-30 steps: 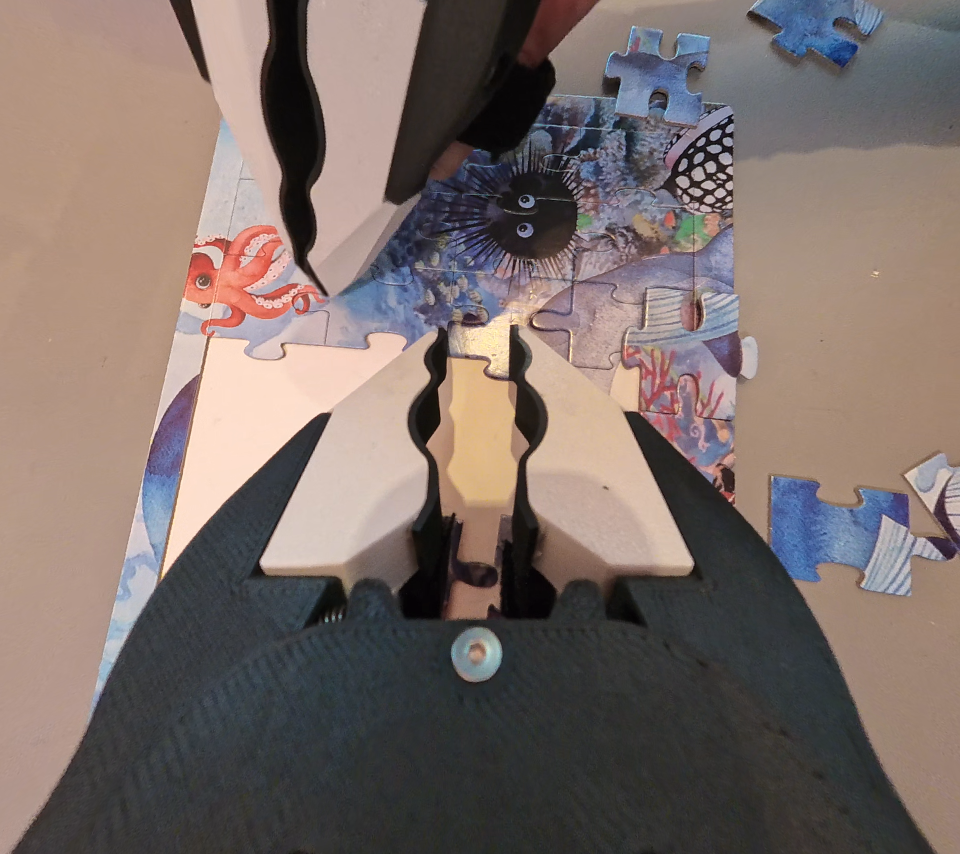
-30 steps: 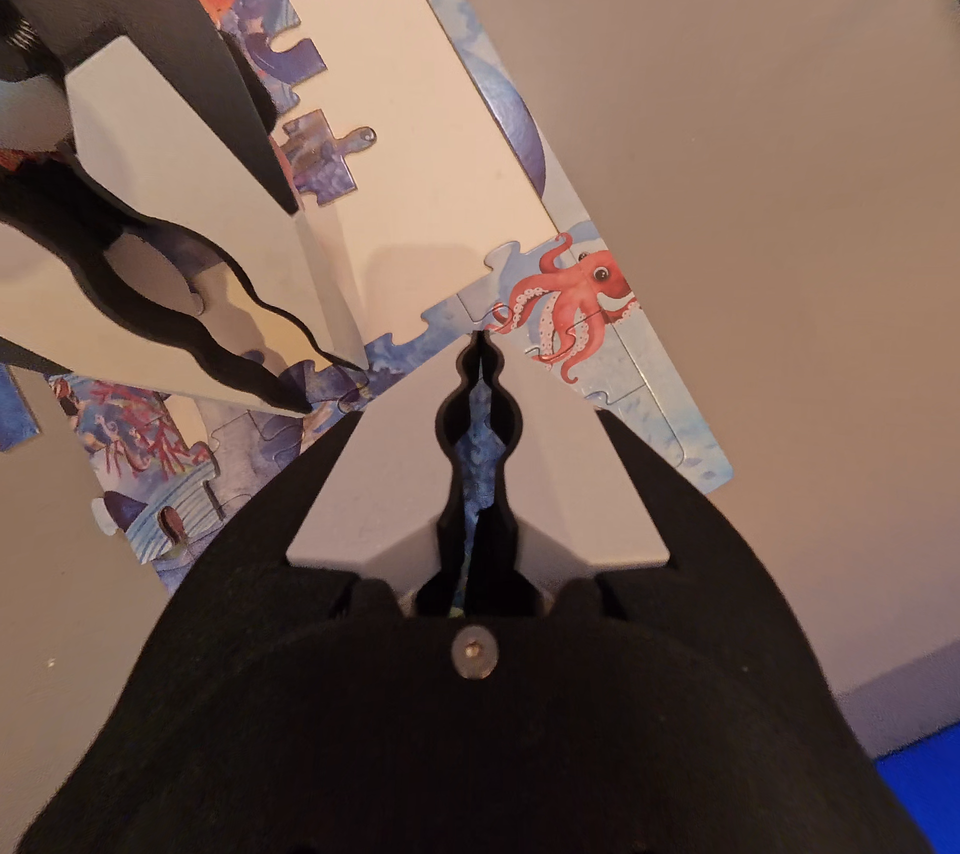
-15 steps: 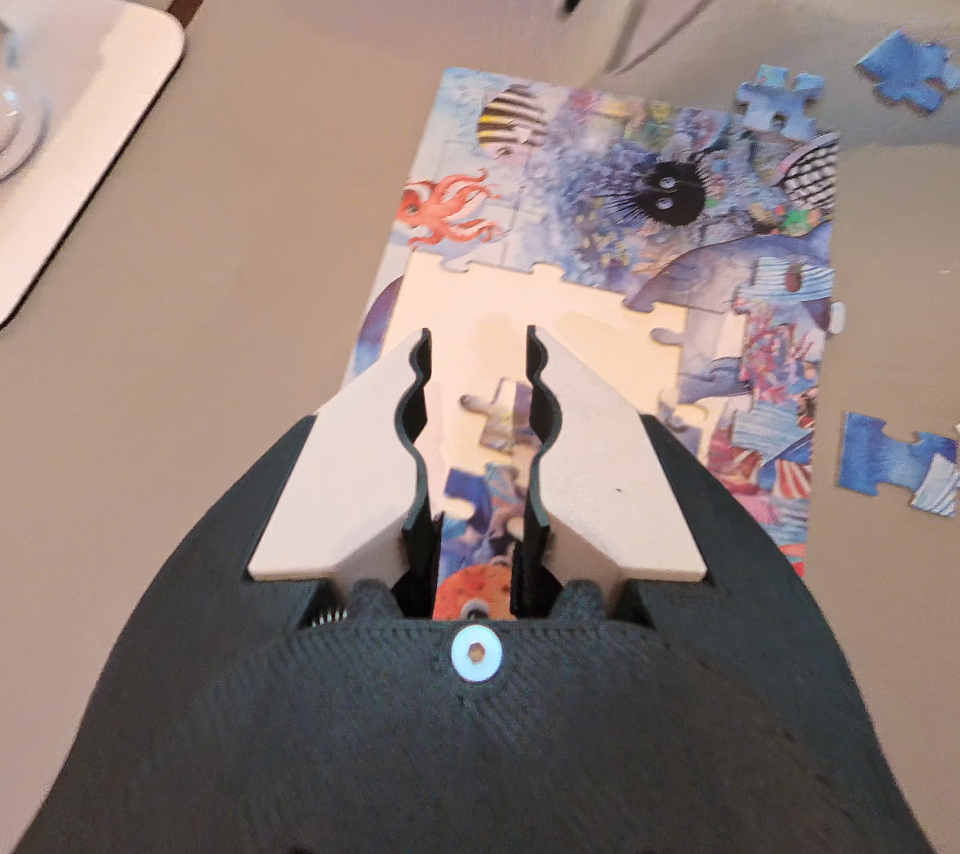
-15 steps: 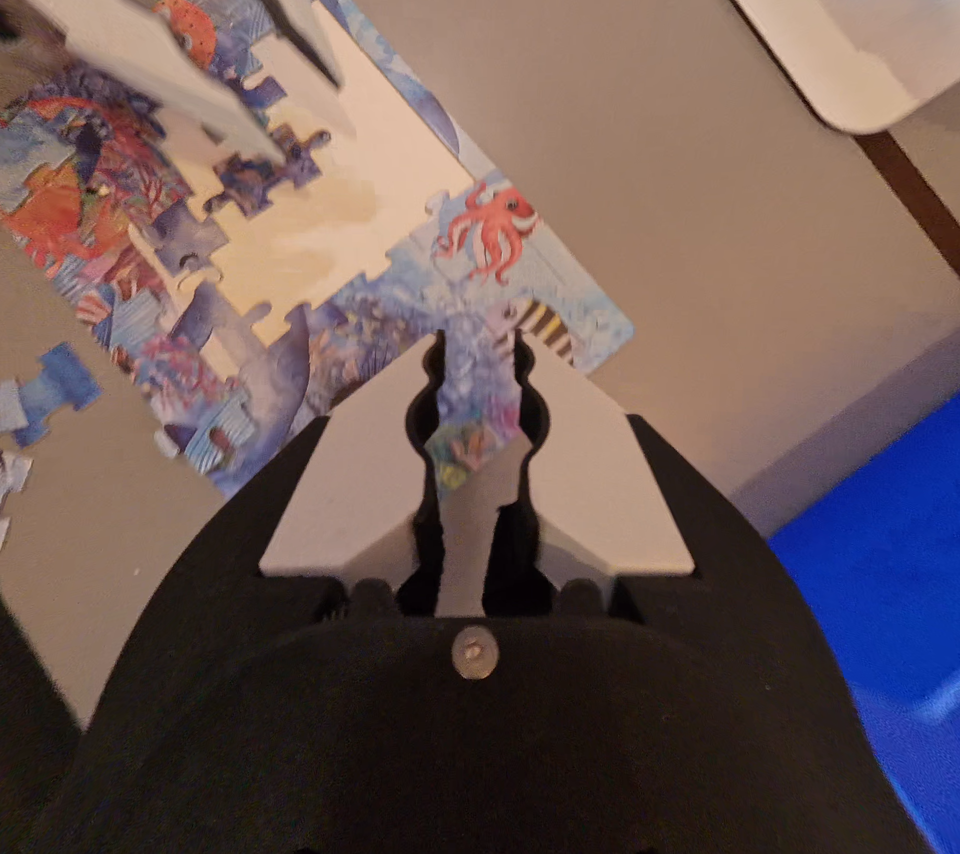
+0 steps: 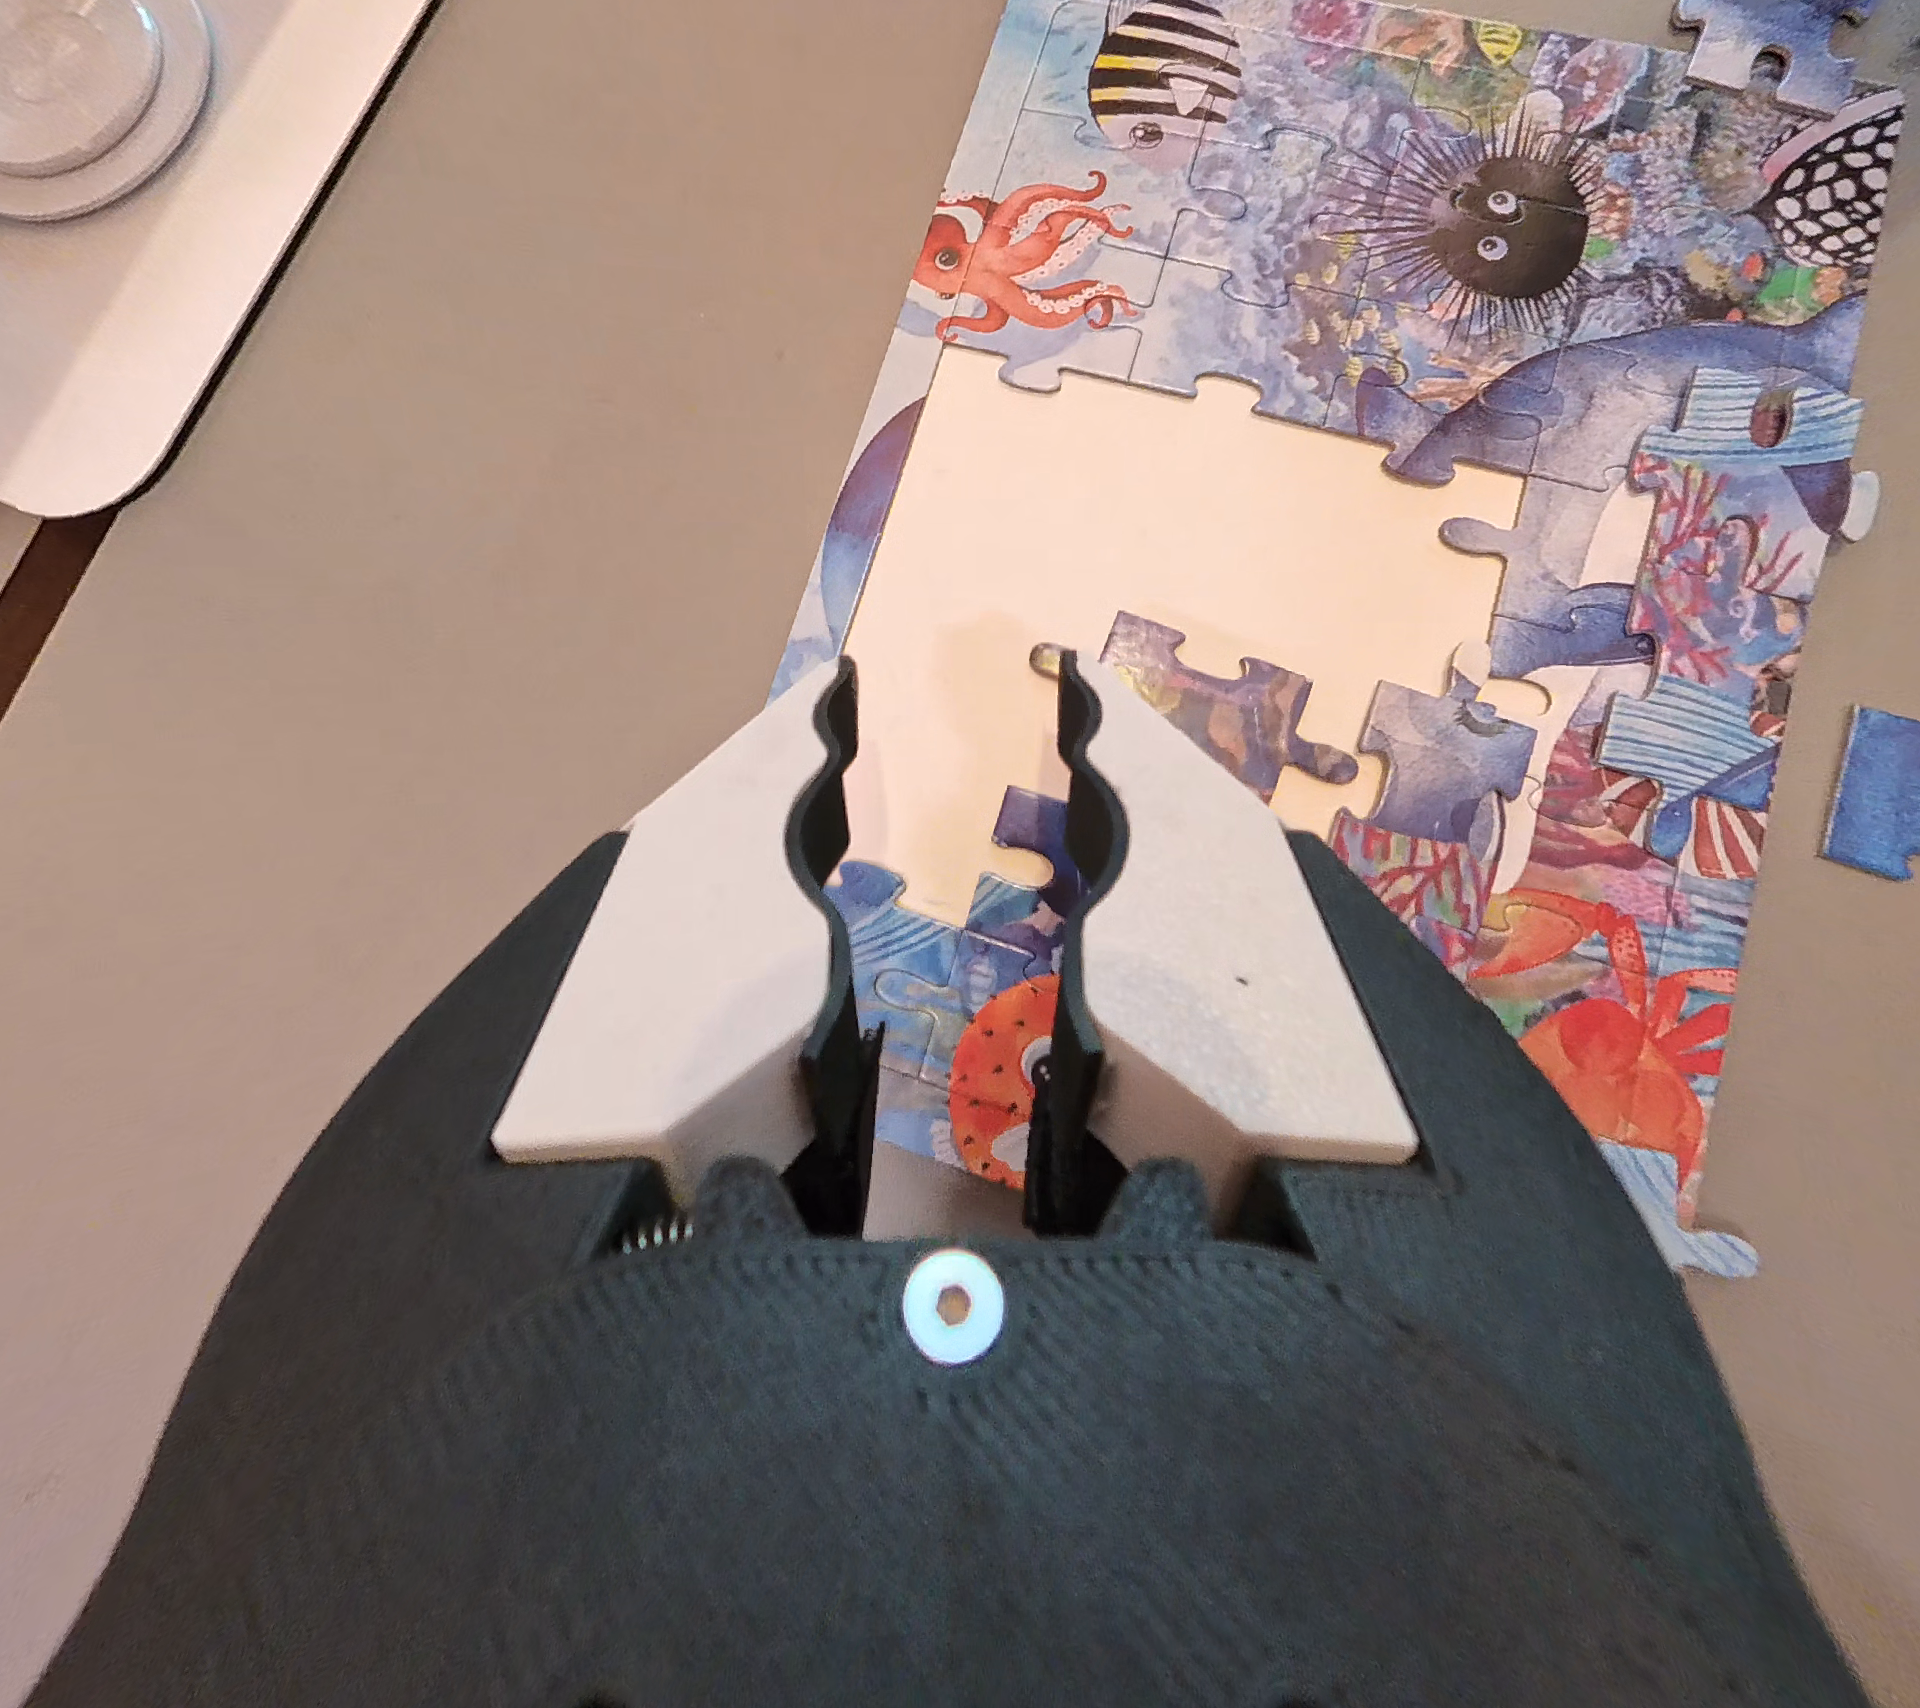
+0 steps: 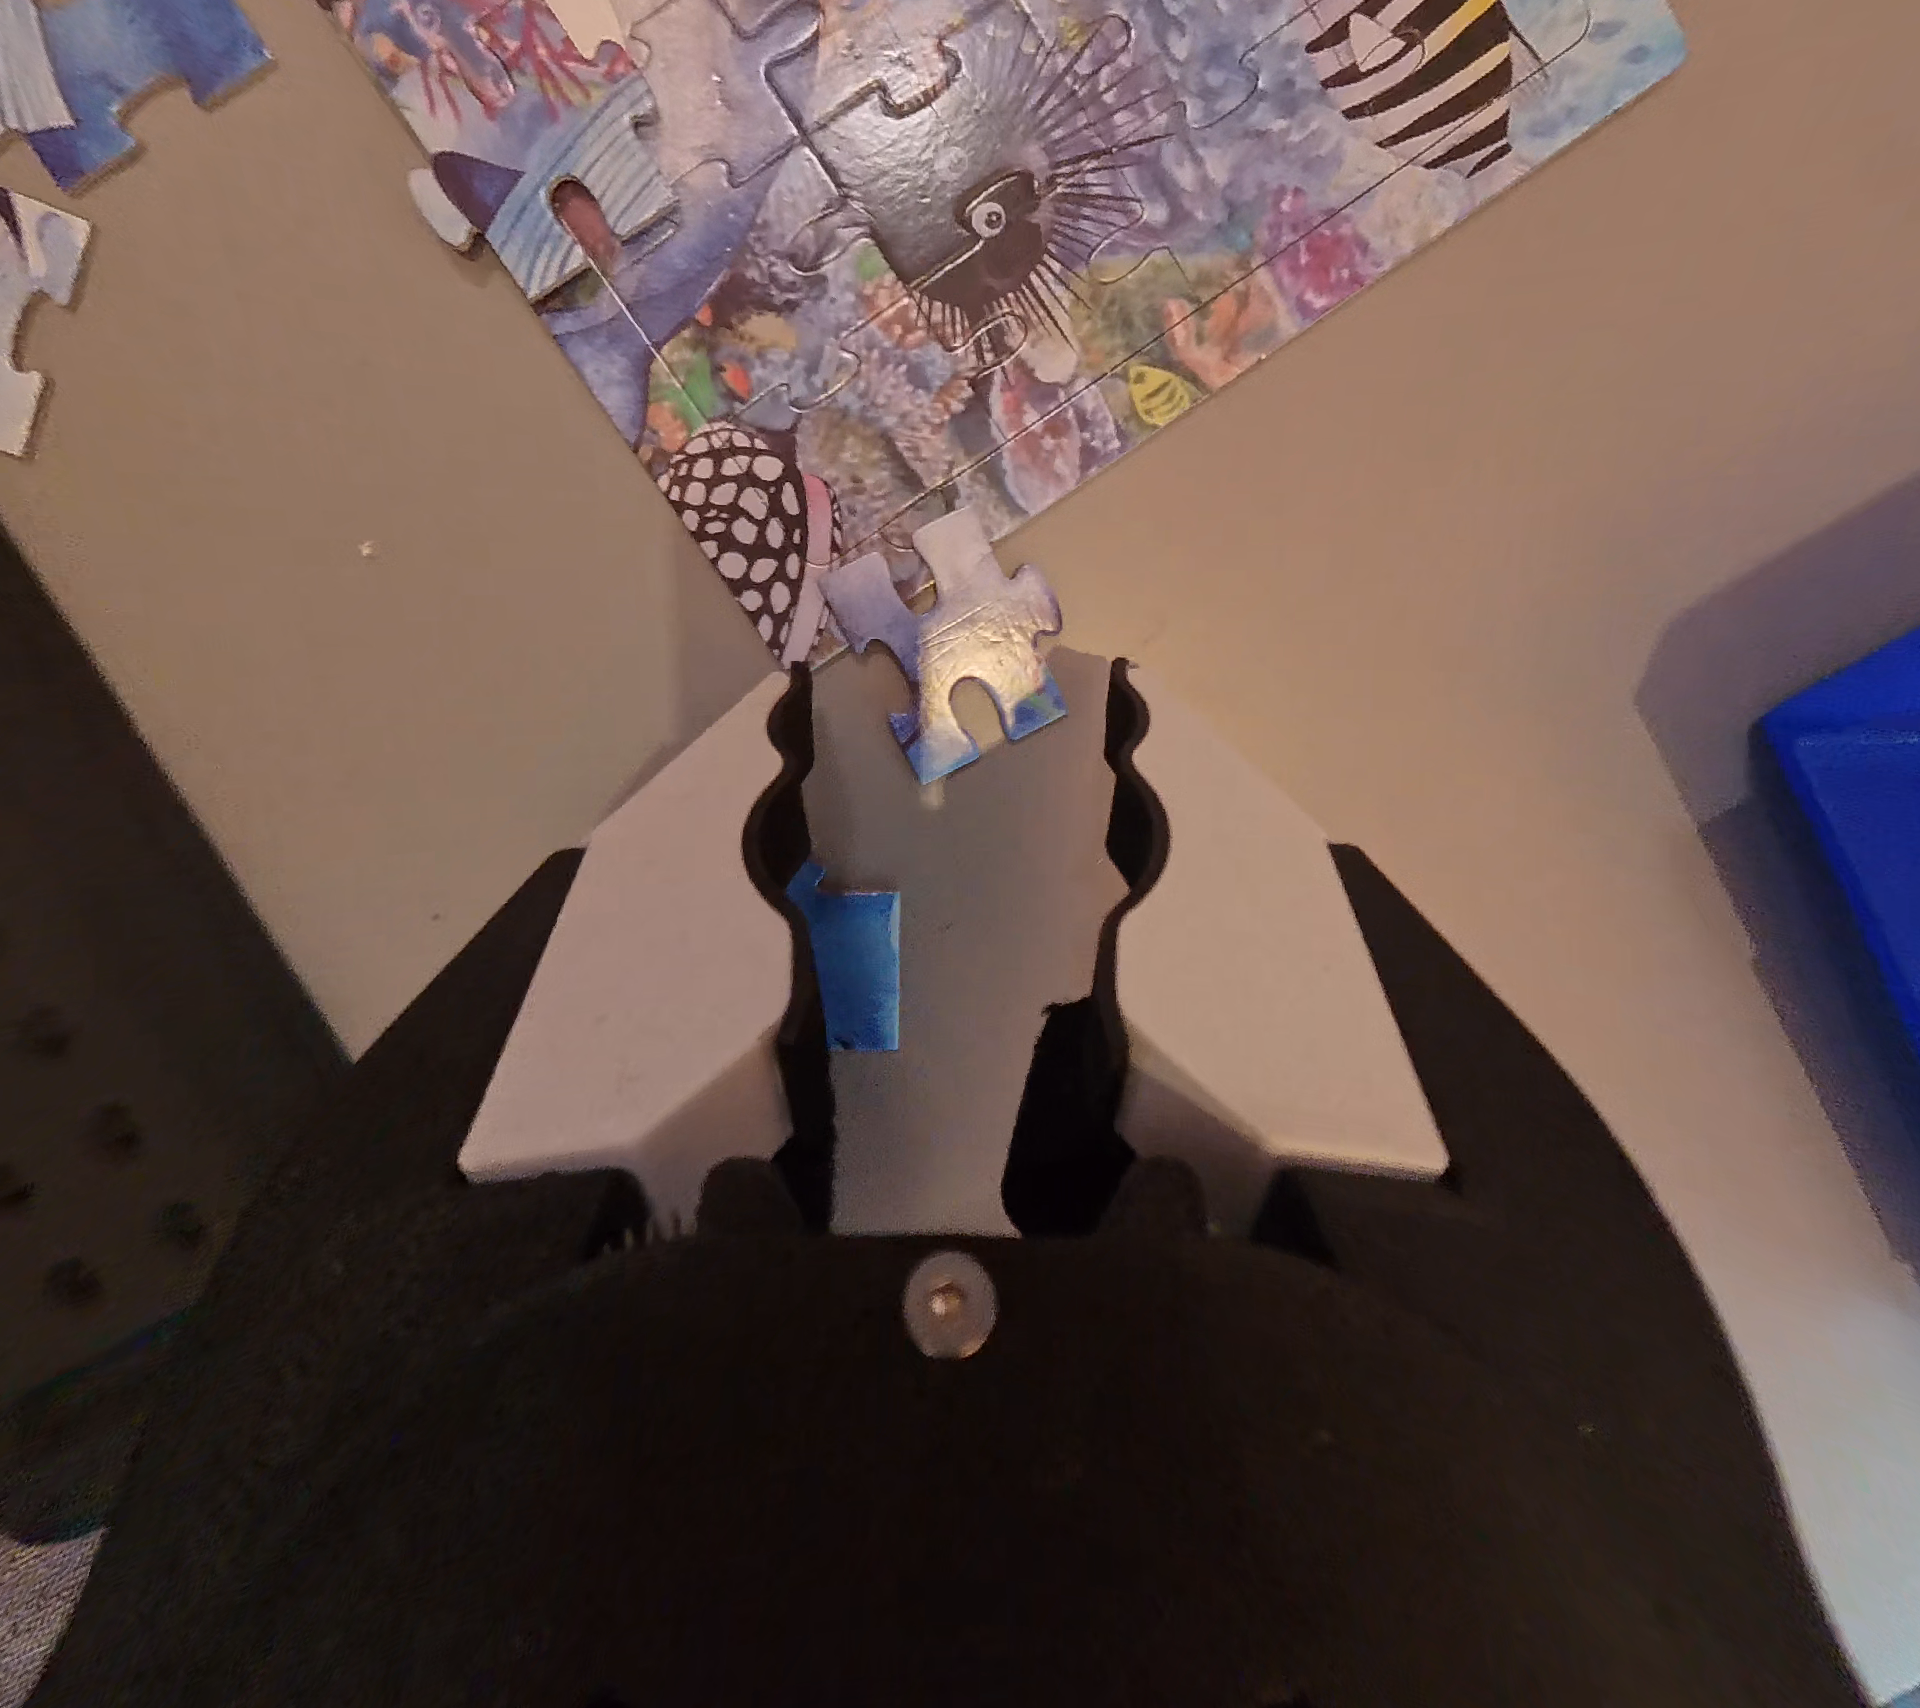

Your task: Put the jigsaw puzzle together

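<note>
Your left gripper (image 5: 956,682) hangs over the near part of the jigsaw puzzle (image 5: 1558,224), jaws parted and holding nothing, above the bare cream gap (image 5: 1143,515) in the puzzle's middle. Your right gripper (image 6: 961,671) is also spread wide and empty, its tips just short of a loose blue piece (image 6: 961,650) that lies at the puzzle's corner by the spotted fish (image 6: 743,531). 1 more blue piece (image 6: 135,37) lies on the table (image 6: 1351,619) beside the puzzle.
</note>
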Action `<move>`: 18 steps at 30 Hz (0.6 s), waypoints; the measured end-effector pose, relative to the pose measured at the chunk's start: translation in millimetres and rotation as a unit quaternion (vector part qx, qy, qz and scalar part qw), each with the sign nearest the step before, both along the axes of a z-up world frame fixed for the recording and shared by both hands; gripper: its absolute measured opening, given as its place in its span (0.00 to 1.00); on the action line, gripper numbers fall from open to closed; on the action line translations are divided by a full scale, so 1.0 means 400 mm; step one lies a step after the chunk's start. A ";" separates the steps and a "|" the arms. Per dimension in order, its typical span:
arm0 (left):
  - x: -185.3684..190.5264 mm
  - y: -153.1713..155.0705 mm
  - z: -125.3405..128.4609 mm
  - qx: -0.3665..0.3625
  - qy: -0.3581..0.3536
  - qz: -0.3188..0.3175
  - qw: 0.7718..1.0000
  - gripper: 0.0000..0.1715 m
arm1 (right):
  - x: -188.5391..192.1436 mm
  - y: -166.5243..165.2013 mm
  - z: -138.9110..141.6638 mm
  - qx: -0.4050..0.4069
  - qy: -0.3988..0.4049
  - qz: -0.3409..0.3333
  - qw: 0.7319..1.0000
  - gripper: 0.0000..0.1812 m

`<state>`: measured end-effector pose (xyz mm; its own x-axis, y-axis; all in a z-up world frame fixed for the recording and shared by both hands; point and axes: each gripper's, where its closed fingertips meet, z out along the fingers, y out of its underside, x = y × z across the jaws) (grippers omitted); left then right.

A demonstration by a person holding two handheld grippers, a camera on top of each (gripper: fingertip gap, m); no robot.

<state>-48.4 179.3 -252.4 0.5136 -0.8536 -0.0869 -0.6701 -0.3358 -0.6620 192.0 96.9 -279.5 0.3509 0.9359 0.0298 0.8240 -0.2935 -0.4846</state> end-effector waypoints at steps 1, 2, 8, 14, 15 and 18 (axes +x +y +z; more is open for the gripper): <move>-0.005 -0.002 0.003 0.001 -0.001 0.000 1.000 0.22 | 0.002 0.004 -0.008 -0.001 -0.001 0.000 1.000 0.30; -0.010 -0.002 0.007 0.002 -0.001 0.001 1.000 0.22 | 0.006 0.008 -0.017 -0.008 -0.003 -0.004 1.000 0.29; -0.048 0.014 0.019 0.003 -0.019 0.019 1.000 0.22 | 0.015 0.016 -0.026 -0.026 0.009 -0.012 1.000 0.16; -0.080 0.033 0.008 -0.002 -0.025 0.035 0.999 0.22 | 0.024 0.018 -0.023 -0.027 0.018 -0.024 0.999 0.16; -0.085 0.038 0.010 -0.001 -0.030 0.039 0.999 0.22 | 0.028 0.022 -0.018 -0.019 0.016 -0.027 0.999 0.16; -0.095 0.051 0.018 0.001 -0.046 0.052 0.998 0.21 | 0.001 0.024 0.023 0.011 0.027 -0.018 0.999 0.16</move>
